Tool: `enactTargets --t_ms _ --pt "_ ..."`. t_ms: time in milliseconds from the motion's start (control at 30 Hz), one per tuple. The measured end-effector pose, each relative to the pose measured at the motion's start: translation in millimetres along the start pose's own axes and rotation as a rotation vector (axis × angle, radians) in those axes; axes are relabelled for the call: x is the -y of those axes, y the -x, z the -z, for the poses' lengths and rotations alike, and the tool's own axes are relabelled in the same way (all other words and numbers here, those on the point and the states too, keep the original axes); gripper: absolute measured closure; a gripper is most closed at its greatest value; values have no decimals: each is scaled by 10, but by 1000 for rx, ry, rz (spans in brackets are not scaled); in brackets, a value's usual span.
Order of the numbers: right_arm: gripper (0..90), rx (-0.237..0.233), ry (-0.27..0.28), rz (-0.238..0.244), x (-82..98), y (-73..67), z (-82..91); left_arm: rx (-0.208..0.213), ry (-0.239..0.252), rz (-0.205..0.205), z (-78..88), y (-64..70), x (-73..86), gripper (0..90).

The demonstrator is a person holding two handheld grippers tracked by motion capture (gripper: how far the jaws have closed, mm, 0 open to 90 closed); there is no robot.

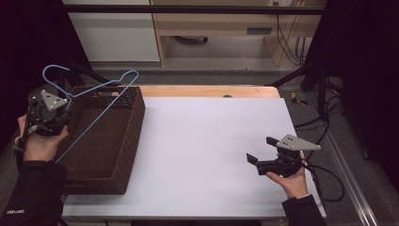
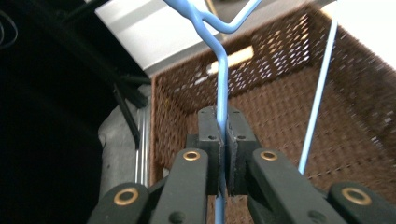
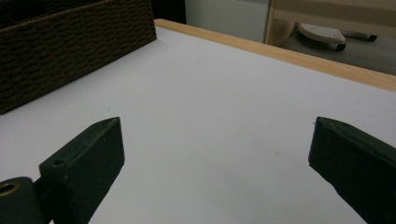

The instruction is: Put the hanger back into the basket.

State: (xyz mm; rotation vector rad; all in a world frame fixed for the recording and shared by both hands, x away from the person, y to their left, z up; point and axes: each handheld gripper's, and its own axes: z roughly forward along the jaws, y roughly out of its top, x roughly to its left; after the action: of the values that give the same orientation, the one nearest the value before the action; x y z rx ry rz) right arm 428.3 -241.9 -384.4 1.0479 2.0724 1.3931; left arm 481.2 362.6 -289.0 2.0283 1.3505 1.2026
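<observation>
Jaws of the left gripper (image 2: 222,154) pinch a blue wire hanger (image 1: 91,101), hook far-left, long axis slanting over the basket (image 1: 134,122) at left; right gripper (image 1: 263,151) gapes wide, empty, above the surface (image 1: 202,141).

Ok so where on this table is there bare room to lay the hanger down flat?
The white tabletop is bare from the wicker basket across to the right gripper, back to the wooden edge. It is crowded at left, where the basket sits and the left gripper holds the blue hanger above it.
</observation>
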Motion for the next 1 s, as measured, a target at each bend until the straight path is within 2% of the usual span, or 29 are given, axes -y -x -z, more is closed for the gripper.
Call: enactTargets --t_ms 233,300,567,600,633,767,900,1000 --pt "40 -1 -4 -3 1 -6 -11 -31 -85 -13 -191 13 175 868" --pt "40 -3 -5 -3 1 -9 -12 -31 -108 -13 -280 48 247 868" --pt "41 -5 -7 3 4 -8 -19 -19 -186 -22 -460 172 388 868" --pt "40 -2 -7 -1 5 -11 -23 -4 -218 -23 -516 208 425 867" --pt "40 -2 -7 -1 5 -11 -23 -4 -218 -23 -516 208 425 867" --pt "40 0 -5 -2 4 -7 -19 33 -272 -34 -612 270 497 865" --pt "41 1 -8 -1 5 -9 -25 87 -307 -45 -657 342 511 859" --pt "40 1 -12 -3 7 -12 -25 111 -303 -40 -648 369 502 828"
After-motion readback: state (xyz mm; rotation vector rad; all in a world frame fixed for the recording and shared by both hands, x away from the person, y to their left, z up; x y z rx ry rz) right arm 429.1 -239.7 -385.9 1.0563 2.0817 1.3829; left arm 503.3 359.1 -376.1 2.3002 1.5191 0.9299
